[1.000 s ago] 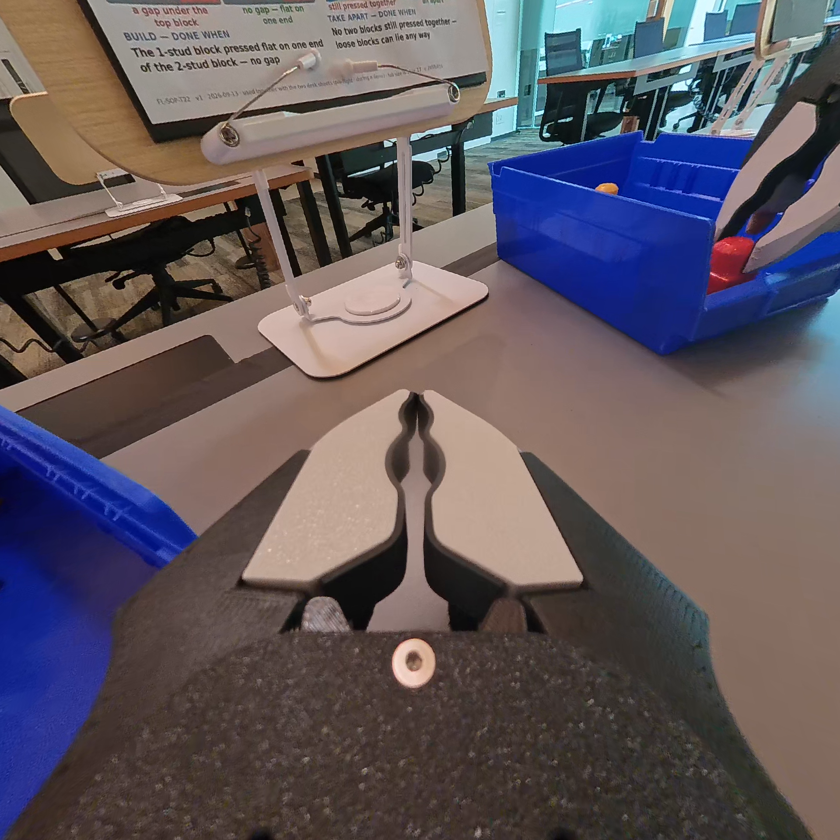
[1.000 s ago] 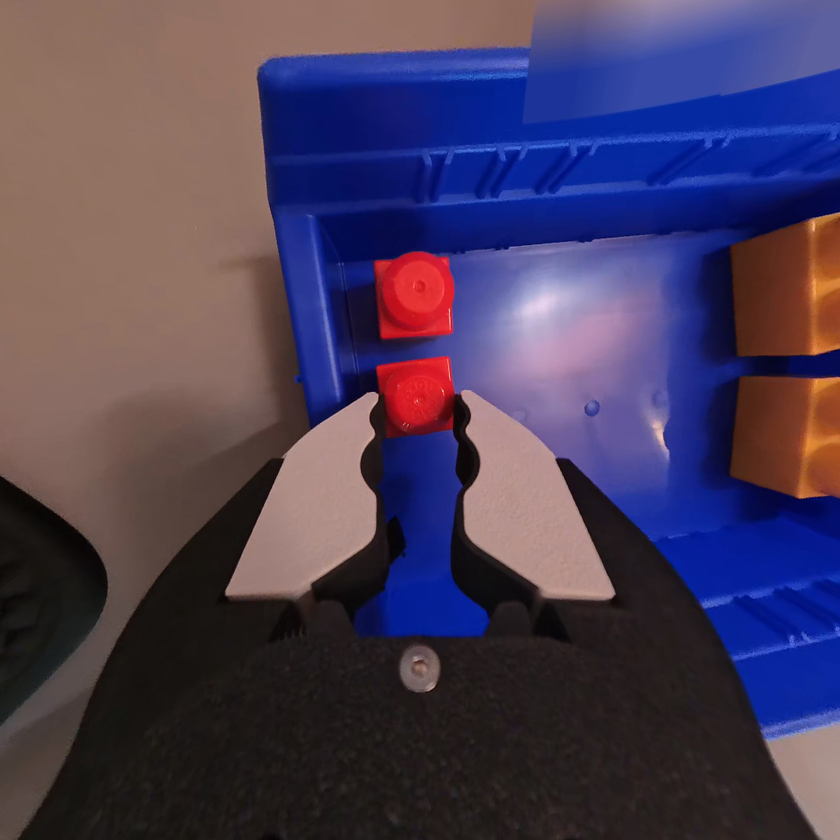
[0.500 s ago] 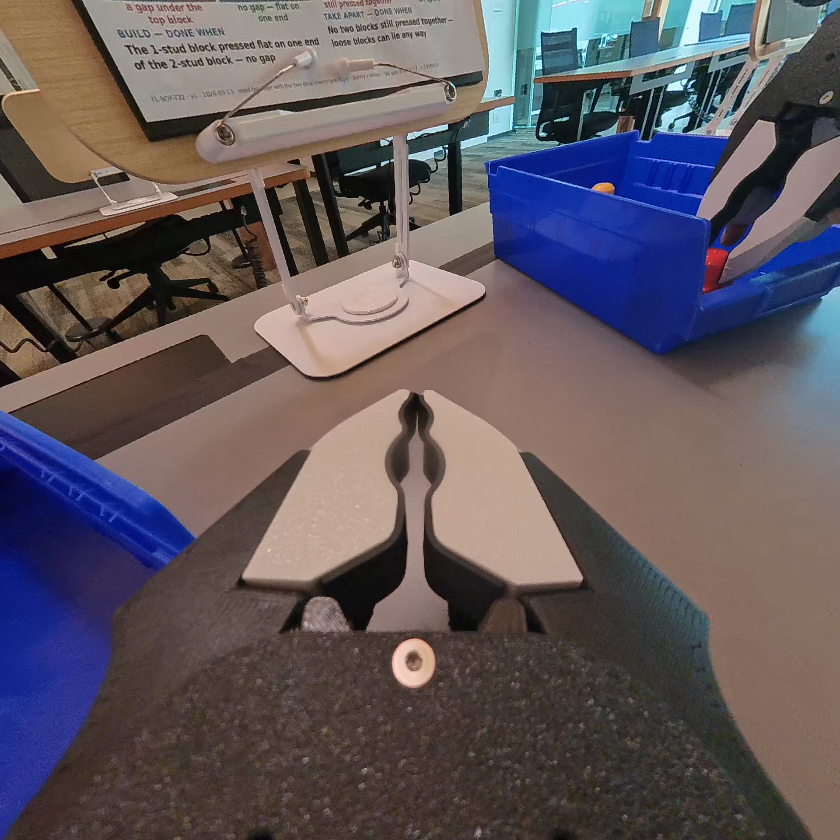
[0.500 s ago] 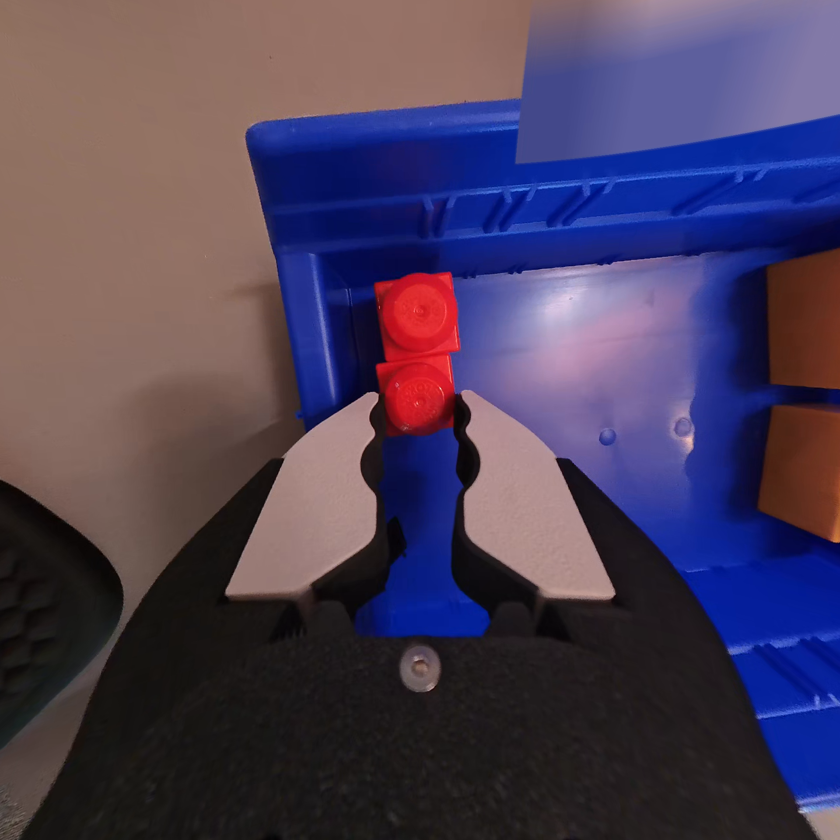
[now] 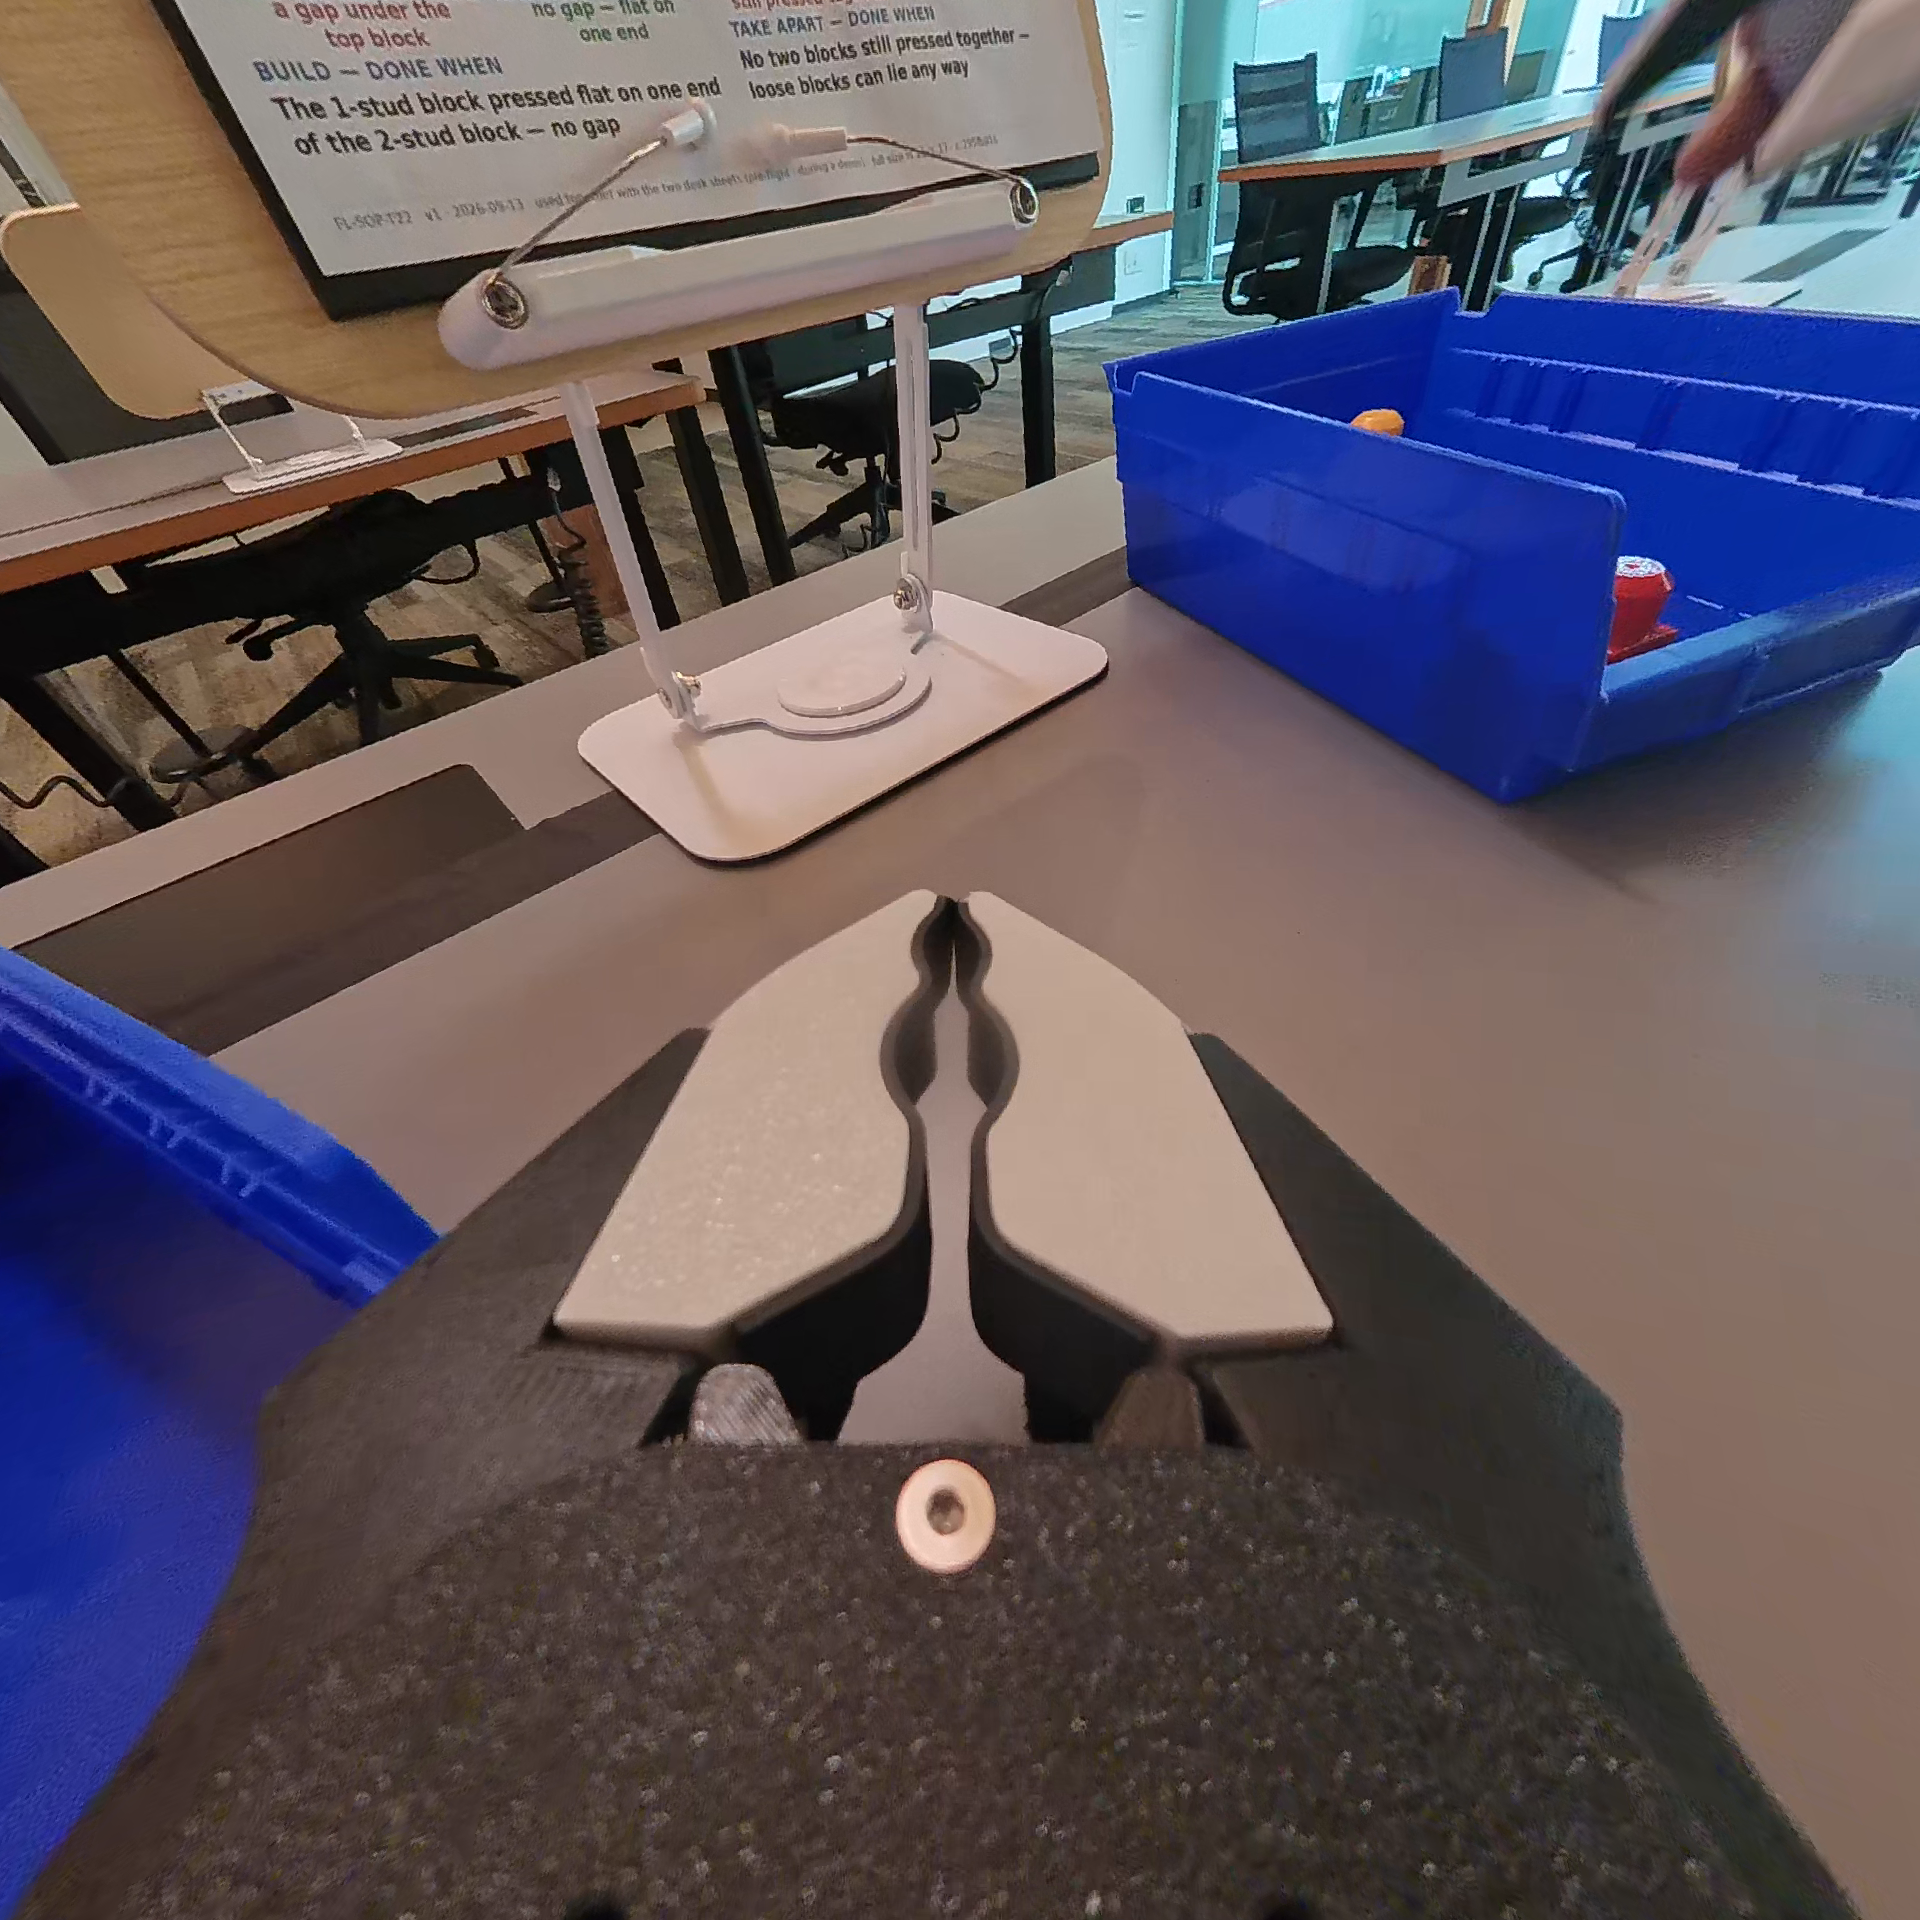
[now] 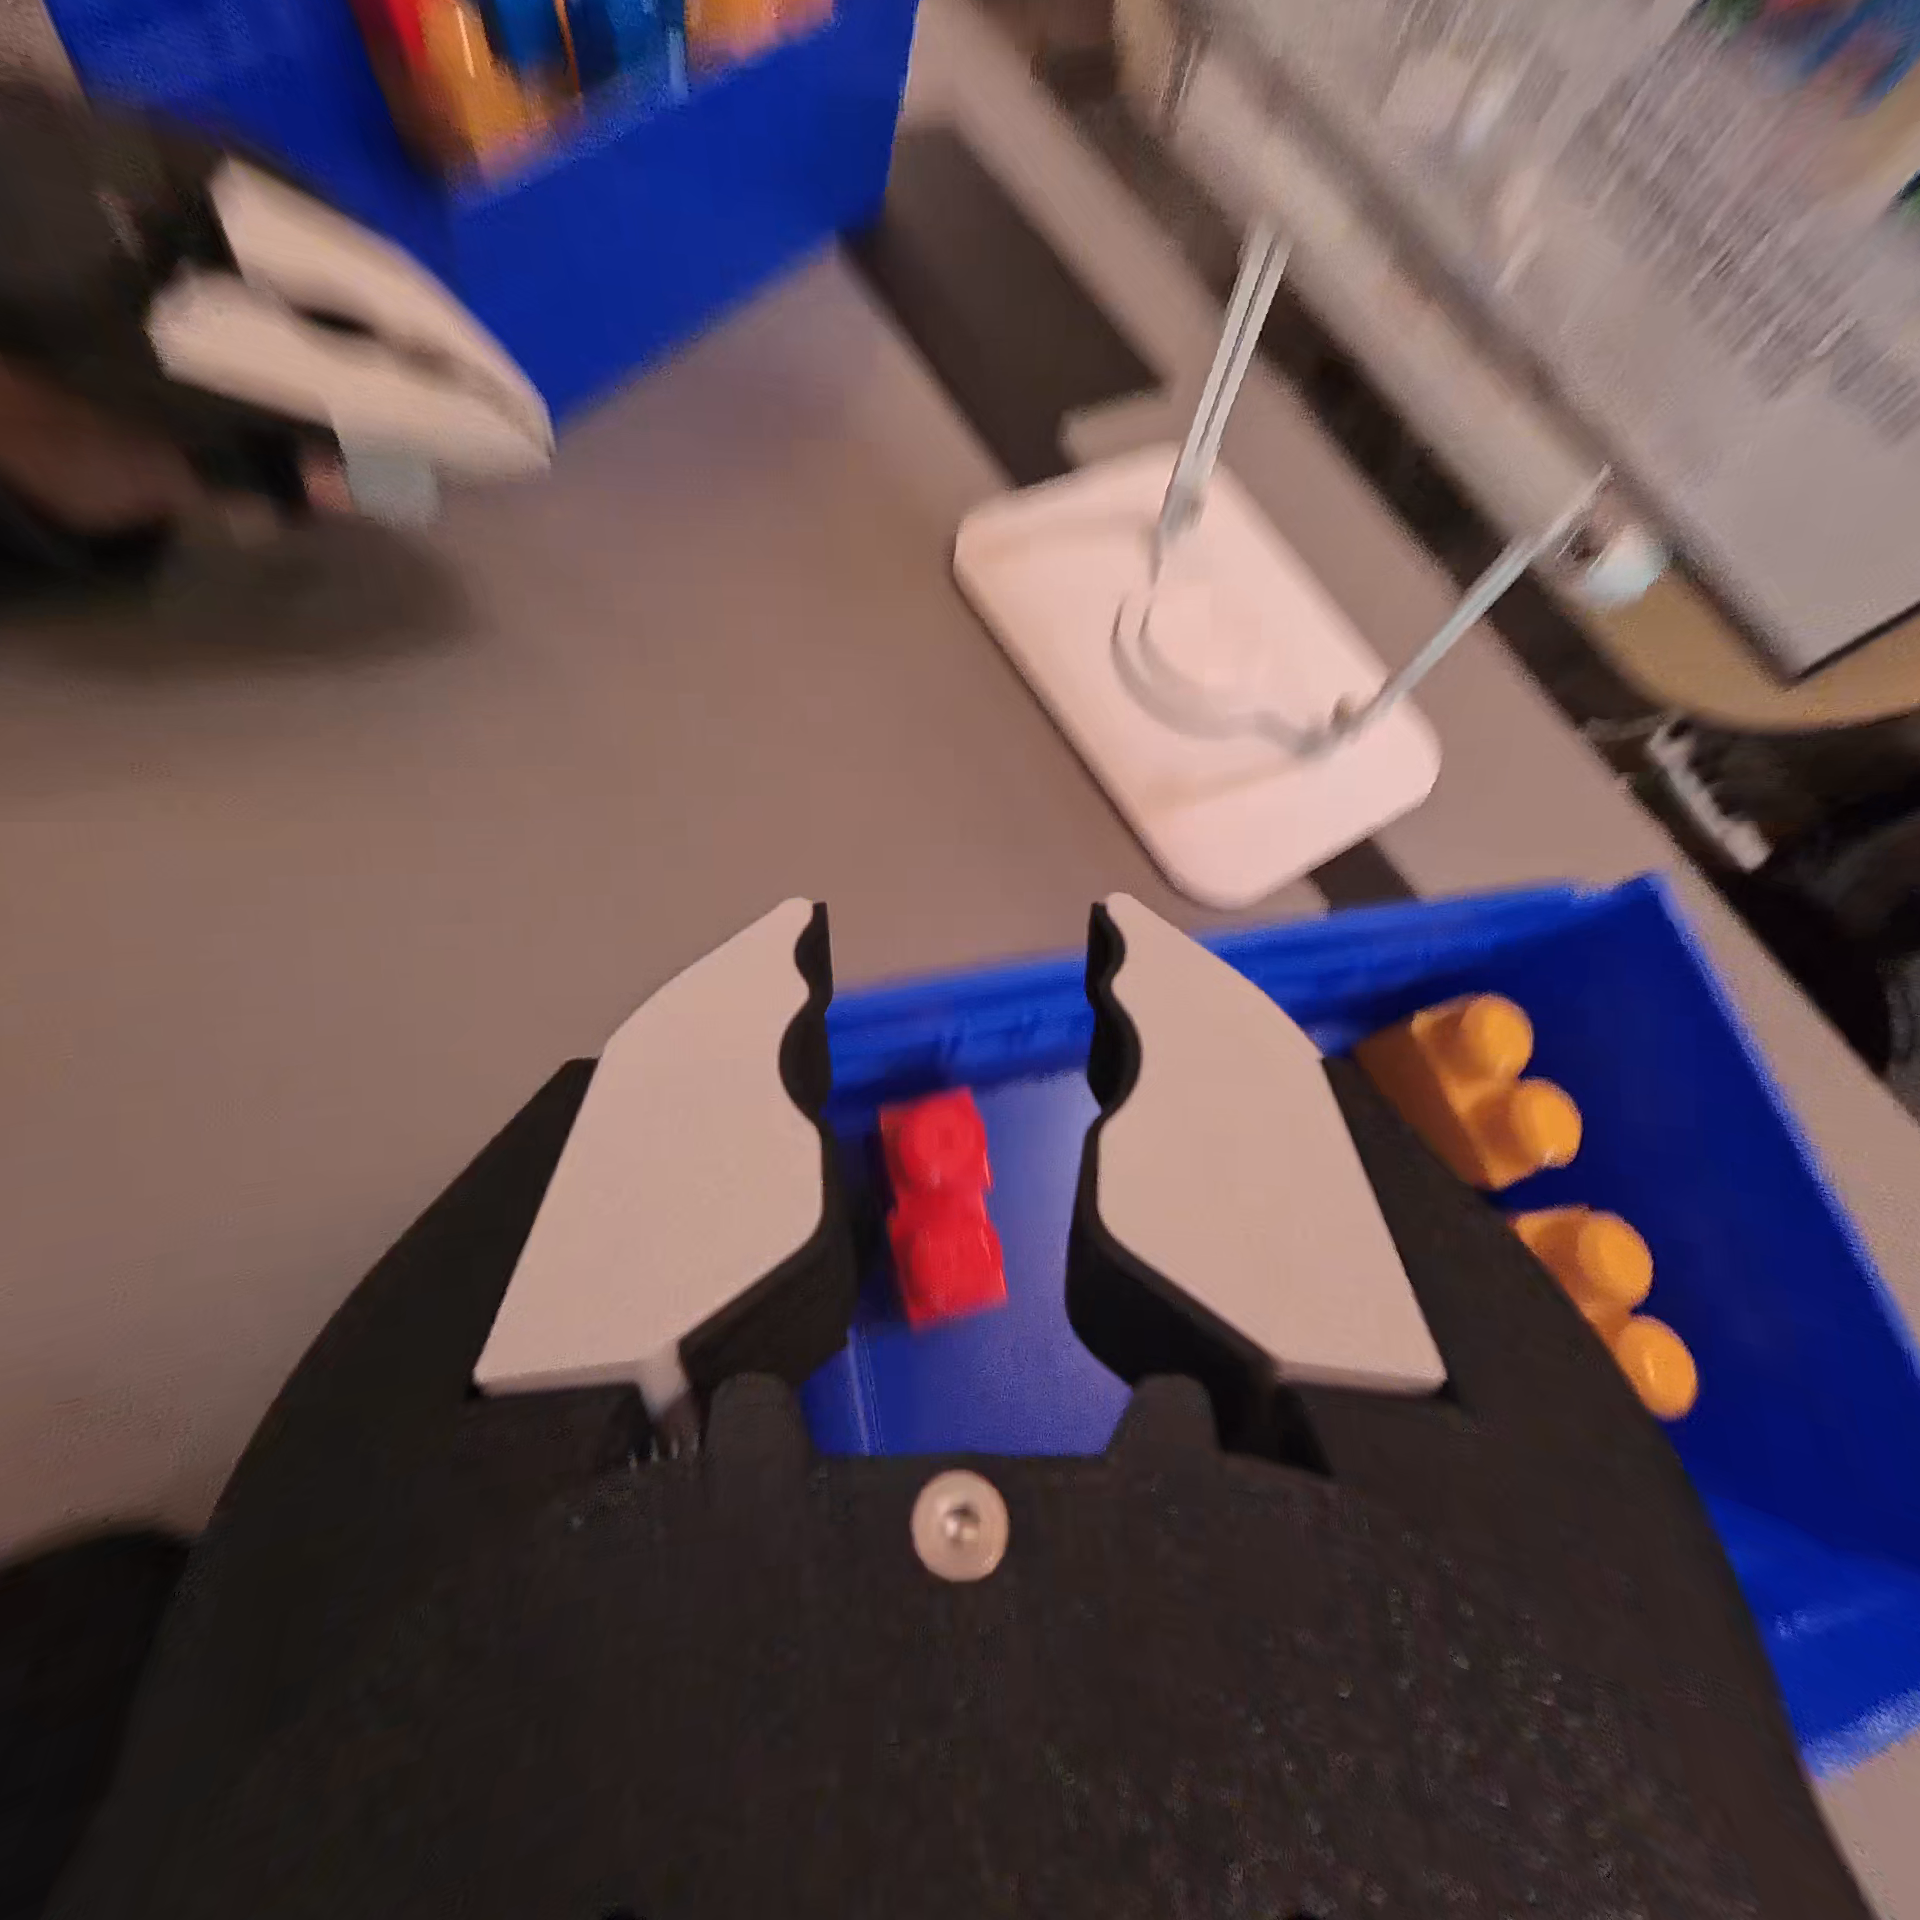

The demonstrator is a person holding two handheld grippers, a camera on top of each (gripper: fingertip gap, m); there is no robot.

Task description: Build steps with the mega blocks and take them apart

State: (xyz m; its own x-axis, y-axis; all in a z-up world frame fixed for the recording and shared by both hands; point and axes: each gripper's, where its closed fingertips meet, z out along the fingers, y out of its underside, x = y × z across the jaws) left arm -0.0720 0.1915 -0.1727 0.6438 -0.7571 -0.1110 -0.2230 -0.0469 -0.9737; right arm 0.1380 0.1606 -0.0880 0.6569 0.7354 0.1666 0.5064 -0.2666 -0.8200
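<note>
Above blue plastic bin (image 6: 1714,1507), right tongs (image 6: 958,940) wide open, empty; two red single-stud blocks (image 6: 940,1205) below, apparently touching; left tongs (image 5: 954,912) closed, empty.

Bare desk (image 5: 1351,1039) lies open between the stand (image 5: 842,717), the right bin (image 5: 1351,592) and the left bin (image 5: 208,1164), whose walls hem it in.

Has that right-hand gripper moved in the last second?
Yes. The right gripper has risen away from the blue bin and opened, leaving both red blocks inside.
</note>
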